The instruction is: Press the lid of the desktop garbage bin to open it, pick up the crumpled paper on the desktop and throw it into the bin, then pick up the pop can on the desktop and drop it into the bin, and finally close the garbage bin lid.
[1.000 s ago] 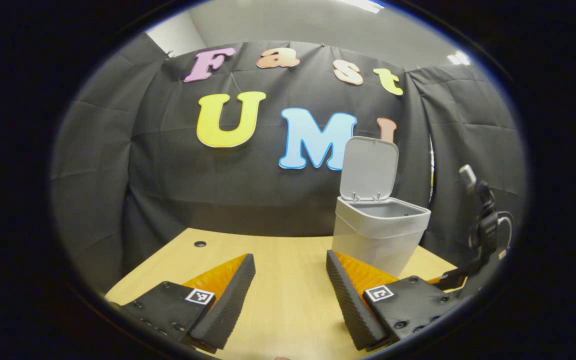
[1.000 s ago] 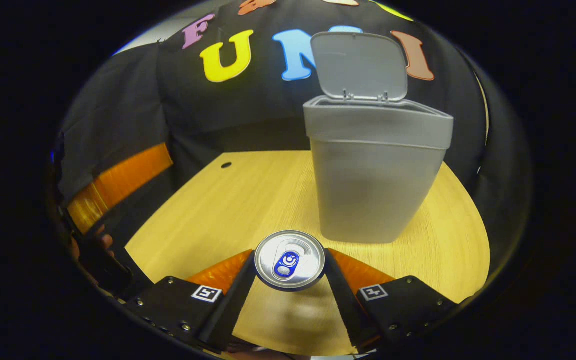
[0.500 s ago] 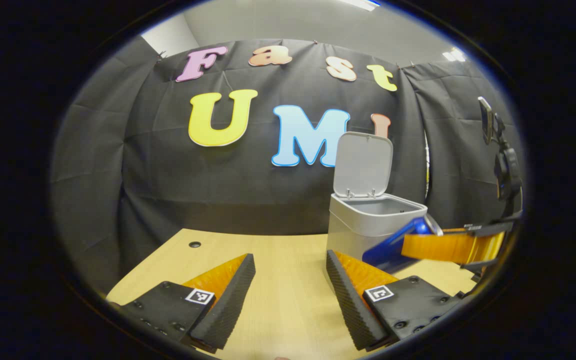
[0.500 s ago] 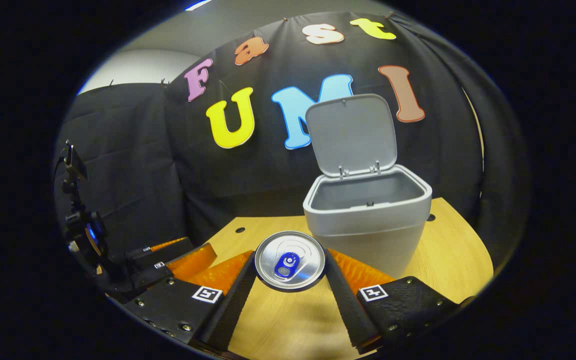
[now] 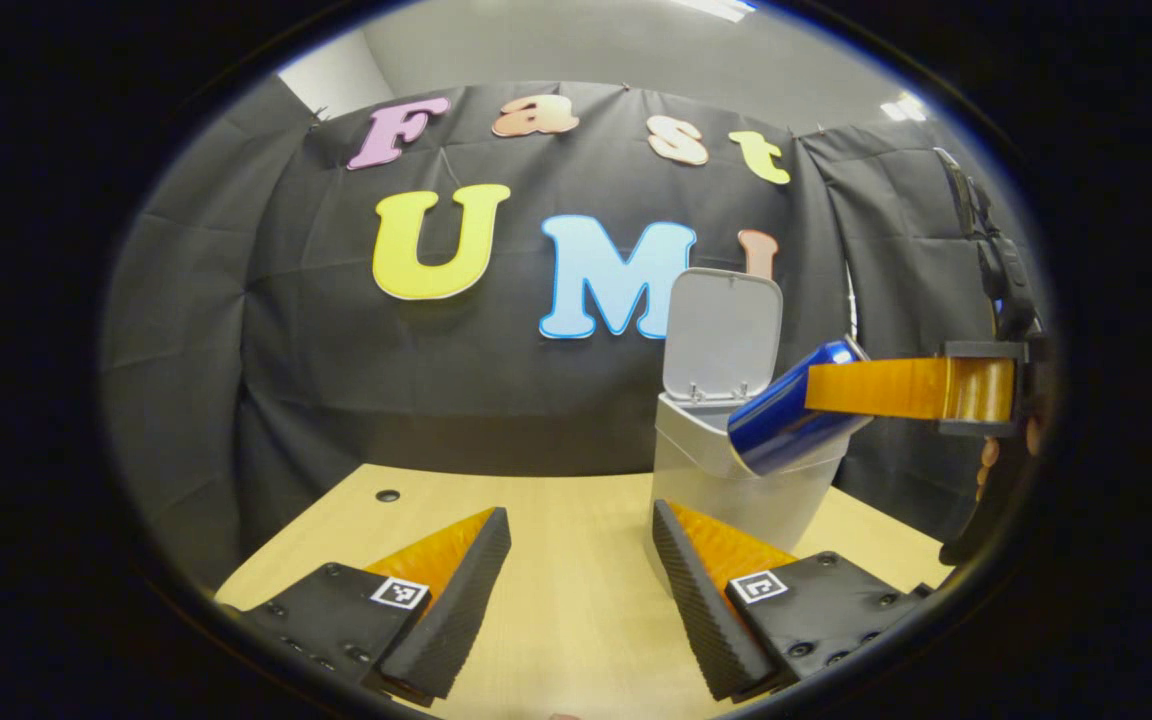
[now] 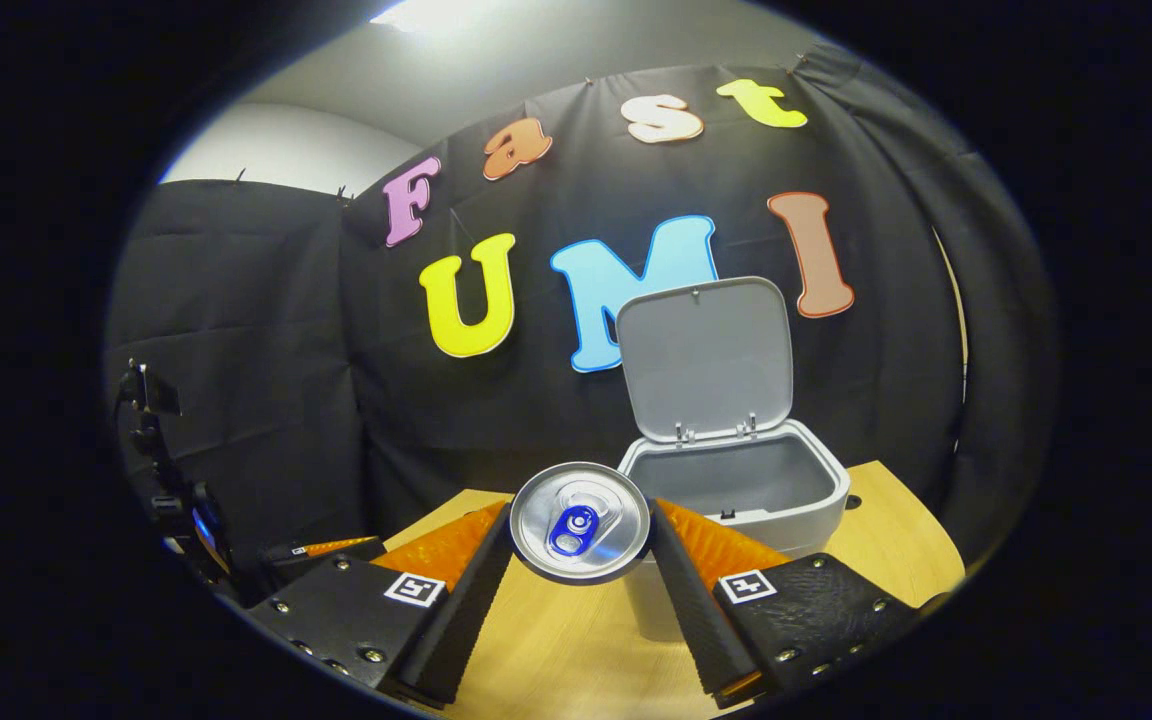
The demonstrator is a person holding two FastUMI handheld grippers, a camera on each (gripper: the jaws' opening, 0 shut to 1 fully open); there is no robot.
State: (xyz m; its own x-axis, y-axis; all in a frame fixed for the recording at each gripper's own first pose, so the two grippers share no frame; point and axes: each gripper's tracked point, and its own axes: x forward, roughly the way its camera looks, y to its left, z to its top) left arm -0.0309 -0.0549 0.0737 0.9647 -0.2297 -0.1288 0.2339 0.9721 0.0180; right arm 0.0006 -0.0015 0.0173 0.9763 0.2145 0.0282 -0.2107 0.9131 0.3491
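The step in hand is dropping the can [image 6: 580, 522] into the bin [image 6: 736, 485]. The right gripper [image 6: 580, 560] is clamped on the can, 1 finger on each side, with its top facing the camera. In the left gripper view the can [image 5: 786, 415] hangs tilted in the air, in front of the bin's [image 5: 706, 470] open mouth and level with its rim, held by the right gripper [image 5: 896, 388]. The lid [image 6: 706, 358] stands upright at the back, so the mouth is clear. No paper lies on the visible table [image 6: 556, 650], and whether it sits inside the bin I cannot tell.

The left gripper [image 5: 581, 590] hovers low over the table [image 5: 576, 540] with its fingers apart and nothing between them.

The next move calls for carrying the can forward until it is fully above the opening, then parting the fingers. Let go too early and the can would likely strike the front rim. After that, only closing the lid remains.
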